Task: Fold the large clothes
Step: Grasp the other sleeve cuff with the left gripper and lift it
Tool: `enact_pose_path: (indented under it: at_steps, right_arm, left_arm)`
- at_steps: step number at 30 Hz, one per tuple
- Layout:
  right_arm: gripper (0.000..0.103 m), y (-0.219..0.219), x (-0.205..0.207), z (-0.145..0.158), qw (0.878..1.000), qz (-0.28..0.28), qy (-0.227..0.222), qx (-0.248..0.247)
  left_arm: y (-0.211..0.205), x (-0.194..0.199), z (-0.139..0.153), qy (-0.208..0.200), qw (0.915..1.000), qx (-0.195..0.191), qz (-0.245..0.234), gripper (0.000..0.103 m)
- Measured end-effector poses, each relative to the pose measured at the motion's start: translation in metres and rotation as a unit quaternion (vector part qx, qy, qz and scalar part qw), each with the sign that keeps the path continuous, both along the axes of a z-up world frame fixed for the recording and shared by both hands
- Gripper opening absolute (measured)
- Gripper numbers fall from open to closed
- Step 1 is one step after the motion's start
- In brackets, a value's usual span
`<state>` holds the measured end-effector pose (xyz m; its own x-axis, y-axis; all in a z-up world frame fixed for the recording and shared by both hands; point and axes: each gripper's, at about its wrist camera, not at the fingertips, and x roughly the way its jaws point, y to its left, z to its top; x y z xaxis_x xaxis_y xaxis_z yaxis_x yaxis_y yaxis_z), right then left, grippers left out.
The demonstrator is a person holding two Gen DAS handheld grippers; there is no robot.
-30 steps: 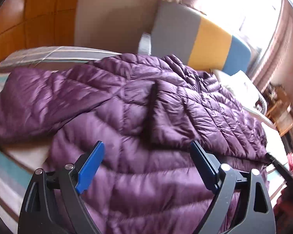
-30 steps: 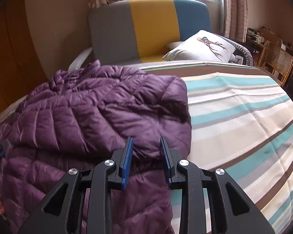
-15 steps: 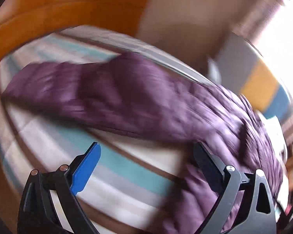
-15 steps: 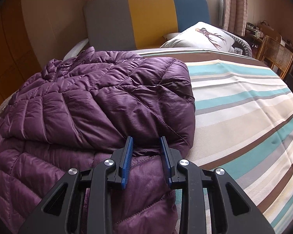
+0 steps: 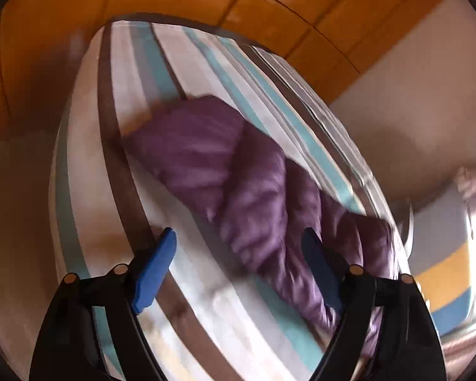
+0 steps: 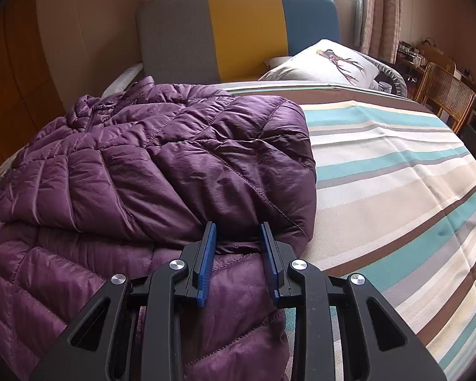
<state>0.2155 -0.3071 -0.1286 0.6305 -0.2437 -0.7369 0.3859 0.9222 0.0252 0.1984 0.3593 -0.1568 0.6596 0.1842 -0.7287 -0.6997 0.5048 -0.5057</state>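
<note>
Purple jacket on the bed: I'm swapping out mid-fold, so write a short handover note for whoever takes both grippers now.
Left gripper: open, empty, jaws just narrowing, over the striped bed beside the outstretched sleeve.
Right gripper: jaws narrow around a fold of the purple jacket; grip unclear.
Done: one sleeve folded over the body.
Left: fold the other sleeve in, then fold the body.

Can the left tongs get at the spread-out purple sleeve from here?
Probably yes. The left tongs stand open over bare striped bedding; the sleeve lies flat ahead, nothing between. Their jaws have just been closing, nothing between them.
</note>
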Motion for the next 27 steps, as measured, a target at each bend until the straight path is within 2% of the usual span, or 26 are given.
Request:
enact_pose_path:
  at_steps: [4, 6, 8, 9, 11, 12, 15, 24, 27]
  right_arm:
    - [0.028, 0.001, 0.0, 0.0, 1.0, 0.0, 0.001, -0.004]
    - [0.028, 0.001, 0.0, 0.0, 1.0, -0.001, 0.002, -0.007]
    - [0.028, 0.002, 0.0, 0.0, 1.0, -0.001, 0.003, -0.009]
    - [0.028, 0.003, 0.0, 0.0, 1.0, -0.001, 0.004, -0.01]
    - [0.028, 0.003, 0.0, 0.0, 1.0, -0.001, 0.005, -0.013]
    - [0.028, 0.003, 0.0, 0.0, 1.0, -0.001, 0.005, -0.014]
    - [0.028, 0.004, 0.001, 0.0, 1.0, -0.001, 0.006, -0.016]
    - [0.028, 0.004, 0.001, 0.0, 1.0, -0.001, 0.005, -0.014]
    - [0.028, 0.005, 0.0, 0.0, 1.0, -0.001, 0.004, -0.012]
  left_arm:
    - [0.009, 0.004, -0.002, 0.0, 0.9998, -0.004, 0.02, 0.07]
    - [0.014, 0.013, -0.004, 0.002, 0.9997, -0.003, 0.025, 0.06]
    - [0.021, 0.018, -0.008, 0.009, 0.9994, -0.001, 0.032, 0.037]
    - [0.022, 0.018, -0.009, 0.013, 0.9993, 0.001, 0.035, 0.033]
    - [0.024, 0.019, -0.012, 0.01, 0.9994, -0.001, 0.032, 0.016]
    - [0.024, 0.019, -0.012, 0.006, 0.9996, -0.004, 0.028, 0.014]
    - [0.016, 0.014, -0.007, 0.0, 0.9993, 0.019, 0.031, 0.01]
    - [-0.012, 0.006, 0.024, -0.011, 0.9931, 0.112, 0.035, 0.007]
    - [-0.029, 0.006, 0.041, -0.022, 0.9877, 0.154, 0.017, 0.006]
